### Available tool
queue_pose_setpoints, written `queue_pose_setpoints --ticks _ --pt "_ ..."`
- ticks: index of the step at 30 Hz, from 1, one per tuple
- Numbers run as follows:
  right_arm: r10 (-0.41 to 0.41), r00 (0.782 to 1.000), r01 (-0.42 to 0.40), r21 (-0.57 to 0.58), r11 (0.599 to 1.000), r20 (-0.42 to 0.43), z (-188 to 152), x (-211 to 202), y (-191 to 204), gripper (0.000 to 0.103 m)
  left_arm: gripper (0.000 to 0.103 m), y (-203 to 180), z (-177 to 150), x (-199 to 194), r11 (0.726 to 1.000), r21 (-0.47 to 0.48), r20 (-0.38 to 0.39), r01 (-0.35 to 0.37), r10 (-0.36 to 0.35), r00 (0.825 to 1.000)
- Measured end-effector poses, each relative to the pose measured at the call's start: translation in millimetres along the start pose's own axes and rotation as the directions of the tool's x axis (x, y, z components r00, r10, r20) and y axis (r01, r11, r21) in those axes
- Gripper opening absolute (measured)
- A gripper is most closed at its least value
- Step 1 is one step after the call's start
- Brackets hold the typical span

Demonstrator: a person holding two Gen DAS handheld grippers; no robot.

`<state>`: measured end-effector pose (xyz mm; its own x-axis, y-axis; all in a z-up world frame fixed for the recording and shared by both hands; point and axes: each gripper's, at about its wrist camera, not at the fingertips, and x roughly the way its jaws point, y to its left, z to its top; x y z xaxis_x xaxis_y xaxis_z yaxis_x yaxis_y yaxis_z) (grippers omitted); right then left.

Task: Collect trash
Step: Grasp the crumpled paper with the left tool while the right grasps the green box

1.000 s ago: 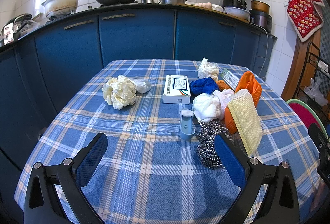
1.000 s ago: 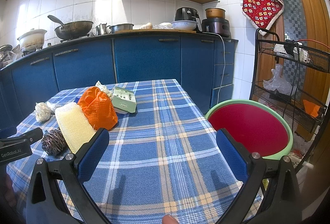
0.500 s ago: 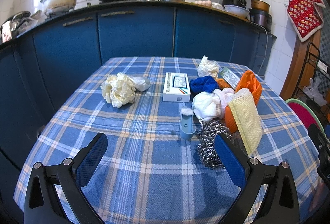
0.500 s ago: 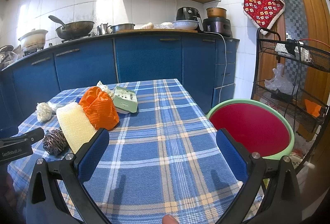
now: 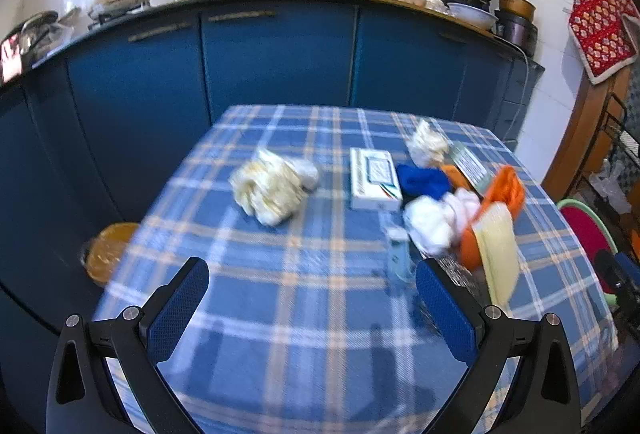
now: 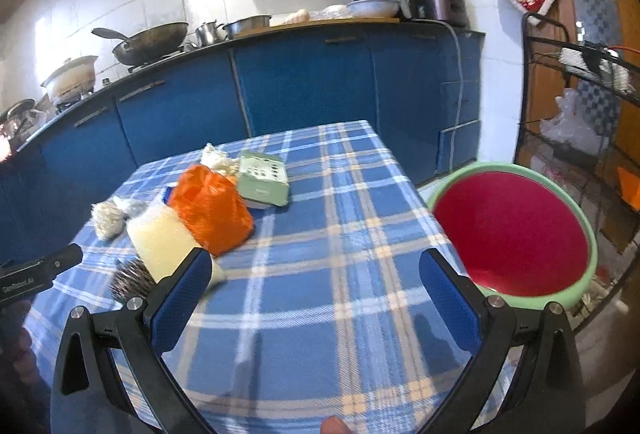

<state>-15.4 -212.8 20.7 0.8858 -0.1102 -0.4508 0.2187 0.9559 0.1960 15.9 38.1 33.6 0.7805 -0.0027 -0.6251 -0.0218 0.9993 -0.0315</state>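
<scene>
Both your left tongs [image 5: 312,308] and right tongs [image 6: 316,298] gape apart, holding nothing. The red plastic basin with a green rim [image 6: 516,230] looks bare, so the crumpled cream paper wad [image 5: 268,190] and the other litter on the blue plaid desk [image 5: 320,314] all remain to collect.

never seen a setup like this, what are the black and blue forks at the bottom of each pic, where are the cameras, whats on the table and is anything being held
Those forks are two hand-held grippers; a person carries one in each hand. Each carries a camera looking forward along its fingers. The left gripper and the right gripper both have jaws wide apart, holding nothing. On the checked table lie crumpled paper, a small white box, an orange bag, a pale yellow sponge and a steel scourer. A red basin sits beside the table.
</scene>
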Motion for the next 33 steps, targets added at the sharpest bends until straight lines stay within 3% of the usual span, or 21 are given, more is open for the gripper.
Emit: queue_pose_setpoints --ticks 6,12,19,27,33 --pt "0.058 0.995 -0.06 -0.025 0.998 -0.084 32.8 18.0 12.4 0.102 0.103 16.1 32.5 5.2 0.998 0.031 -0.016 -0.047 0.047 0.999" --pt "0.135 0.968 -0.135 0.016 0.991 -0.21 64.4 56.6 19.9 0.102 0.103 29.2 56.2 27.3 0.997 0.028 -0.04 -0.07 0.072 0.997" --pt "0.133 0.94 -0.13 0.031 0.991 -0.314 90.9 114.1 30.6 0.102 0.103 46.5 67.2 76.7 0.996 -0.012 -0.145 -0.083 0.08 0.986" --pt "0.121 0.882 -0.105 0.062 0.993 -0.455 97.4 177.8 34.7 0.102 0.095 56.2 69.4 124.5 0.996 -0.07 -0.248 0.053 -0.069 0.966" --pt "0.088 0.869 -0.091 0.018 0.996 -0.487 97.5 202.9 47.5 0.099 0.071 52.4 61.0 144.8 0.987 -0.096 -0.293 0.131 -0.154 0.944"
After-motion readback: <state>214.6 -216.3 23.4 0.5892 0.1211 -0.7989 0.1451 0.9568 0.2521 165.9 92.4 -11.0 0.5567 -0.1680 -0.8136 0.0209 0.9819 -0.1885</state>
